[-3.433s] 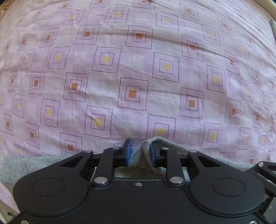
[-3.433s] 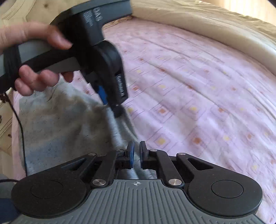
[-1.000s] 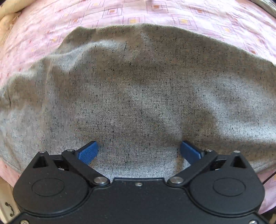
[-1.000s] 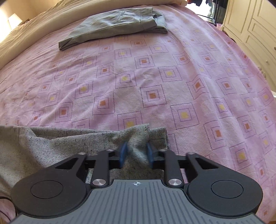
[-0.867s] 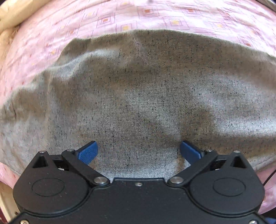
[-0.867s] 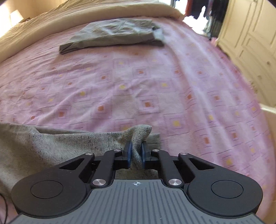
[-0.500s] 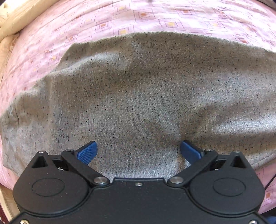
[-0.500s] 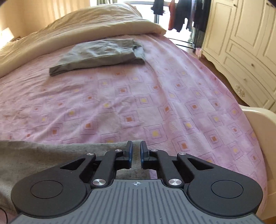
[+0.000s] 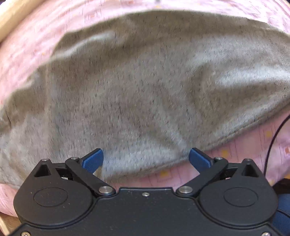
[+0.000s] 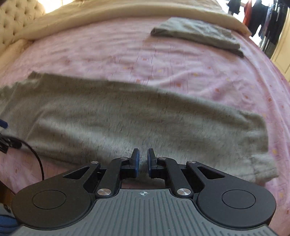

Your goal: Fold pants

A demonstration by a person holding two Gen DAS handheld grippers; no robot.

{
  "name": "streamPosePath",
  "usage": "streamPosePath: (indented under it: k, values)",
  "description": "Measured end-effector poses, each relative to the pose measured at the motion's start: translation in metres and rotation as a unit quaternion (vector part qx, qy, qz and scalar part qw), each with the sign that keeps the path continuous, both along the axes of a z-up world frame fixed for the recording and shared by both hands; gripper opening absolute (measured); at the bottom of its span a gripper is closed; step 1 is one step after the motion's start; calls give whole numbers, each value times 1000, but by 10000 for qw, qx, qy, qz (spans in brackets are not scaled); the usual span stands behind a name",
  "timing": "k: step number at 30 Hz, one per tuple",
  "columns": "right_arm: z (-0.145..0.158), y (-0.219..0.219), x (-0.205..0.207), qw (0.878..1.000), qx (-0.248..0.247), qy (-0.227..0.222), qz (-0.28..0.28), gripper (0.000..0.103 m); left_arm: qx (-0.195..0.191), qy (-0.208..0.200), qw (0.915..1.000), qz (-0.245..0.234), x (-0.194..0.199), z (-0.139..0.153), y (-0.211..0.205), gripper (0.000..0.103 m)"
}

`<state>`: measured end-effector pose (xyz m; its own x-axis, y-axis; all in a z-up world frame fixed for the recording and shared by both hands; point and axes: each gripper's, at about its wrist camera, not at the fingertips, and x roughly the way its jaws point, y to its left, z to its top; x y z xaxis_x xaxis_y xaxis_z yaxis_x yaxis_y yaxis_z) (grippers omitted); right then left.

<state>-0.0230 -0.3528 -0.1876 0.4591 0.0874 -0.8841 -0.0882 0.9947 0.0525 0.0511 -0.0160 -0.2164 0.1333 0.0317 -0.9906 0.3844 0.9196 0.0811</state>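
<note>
Under the left wrist camera, the grey pants [image 9: 145,90] fill nearly the whole frame, speckled knit, blurred, lying on the pink patterned bedsheet [image 9: 235,145]. Left gripper [image 9: 145,157] points down at them, jaws spread wide, blue pads [image 9: 92,159] apart and gripping nothing; the near hem of the cloth runs between them. A black cable [image 9: 273,138] crosses the sheet at right. A strip of cream bedding shows at top left.

From the right wrist camera, the wider bed appears: the pants [image 10: 126,123] lie as one long flat band across the near part of the sheet [image 10: 181,72], left to right, cuff end at right. Right gripper [image 10: 142,163] sits over the near edge, jaws nearly closed, a thin gap left; no cloth visibly pinched. Only this view shows a second, folded grey garment [image 10: 197,34] far back at right, a cream duvet [image 10: 108,16] behind it, a tufted headboard [image 10: 18,16] at top left, and hanging clothes [image 10: 262,18] at top right.
</note>
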Motion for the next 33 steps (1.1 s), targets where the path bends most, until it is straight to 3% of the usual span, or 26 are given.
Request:
streamPosePath:
  k: [1,2,5,7,10,13,16,18,22,26,30,32,33]
  values:
    - [-7,4,-4,9998,-72,155,88,9,23,112,9999,-44,-2,-3,5,101]
    - [-6,8,-12,9997,-170,11,151,9,137,126,9996,-189,-6,-6,9,102]
    - [4,16,-16,9988,-351,200,282,9,118,-59,9980,-618,-22,1,22,98]
    - [20,23,-19,9990,-389,-62,207,9,-46,-189,9974,-694,-31,10,37,97]
    - [38,46,-14,9977,-312,-502,341,9,-317,-403,9975,-483,-42,26,65,97]
    - [38,79,3,9969,-326,-582,407,10,-487,-613,9969,-98,-46,42,90,97]
    - [19,104,13,9981,-517,-340,80,10,-580,-795,9948,252,-49,54,113,97]
    - [-3,110,13,9987,-437,234,-148,9,-627,-878,9933,419,-40,65,116,97]
    - [-7,120,-8,9974,-603,-17,-400,9,-676,-1016,9908,584,-31,74,128,97]
    - [4,112,-11,9975,-394,136,-565,9,-706,-1119,9899,519,-26,68,120,97]
    - [23,78,-21,9884,223,-153,-1494,10,-648,-1234,9899,257,-19,70,98,97]
    - [31,49,-33,9723,548,-419,-2232,11,-630,-1314,9892,140,-17,74,84,97]
    - [34,33,-40,9621,695,-516,-2587,17,-646,-1346,9888,88,-15,77,76,97]
